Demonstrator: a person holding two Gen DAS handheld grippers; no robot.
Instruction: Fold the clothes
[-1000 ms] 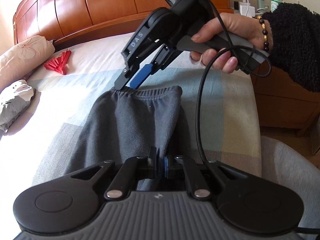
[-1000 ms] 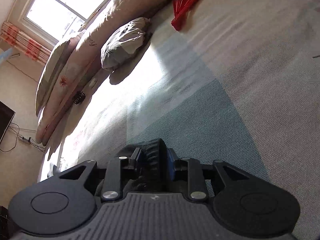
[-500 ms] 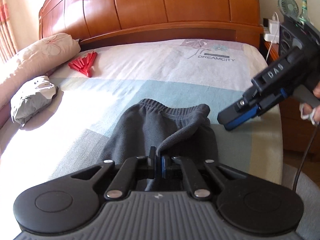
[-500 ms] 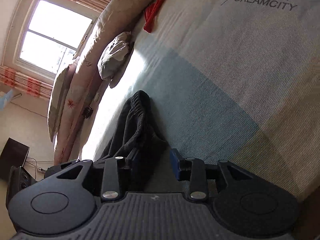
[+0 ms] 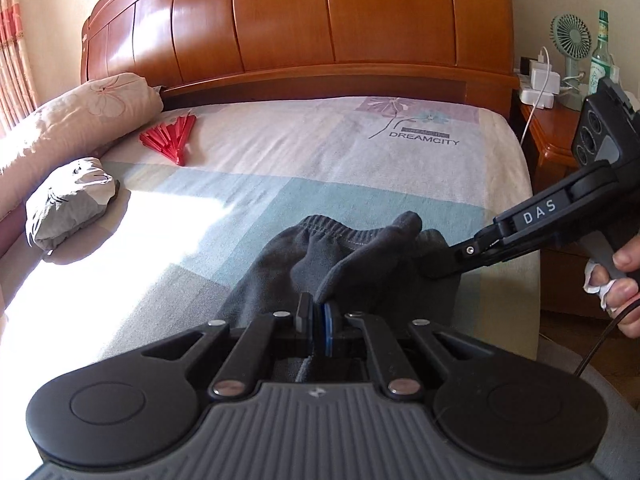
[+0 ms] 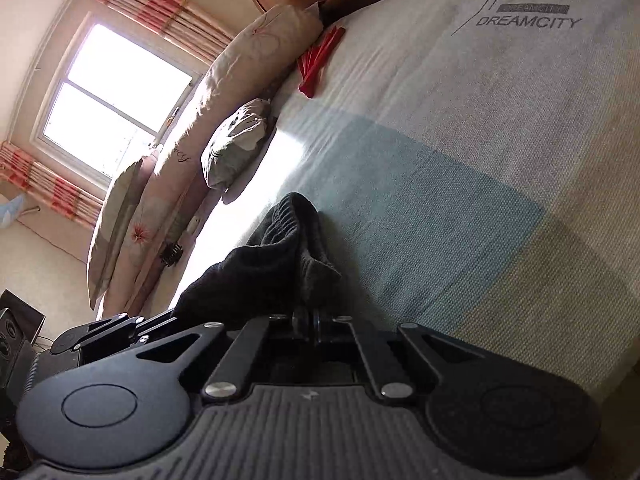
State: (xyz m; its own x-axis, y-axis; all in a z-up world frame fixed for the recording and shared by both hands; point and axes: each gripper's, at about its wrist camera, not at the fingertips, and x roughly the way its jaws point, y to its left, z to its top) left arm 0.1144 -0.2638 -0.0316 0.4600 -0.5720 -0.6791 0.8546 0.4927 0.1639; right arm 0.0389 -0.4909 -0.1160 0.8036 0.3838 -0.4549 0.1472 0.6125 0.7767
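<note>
Left wrist view: left tool [image 5: 318,314] is clamped on the dark grey sweatpants [image 5: 360,264] lying on the bed [image 5: 280,184] right ahead of it. Right tool [image 5: 444,268] has just closed, pinching the fabric's right edge near the waistband. I'd lift both corners together, keep the cloth taut, and lay it over evenly.

Red folding fan [image 5: 170,138] near pink pillow [image 5: 76,116], below wooden headboard [image 5: 304,20].
</note>
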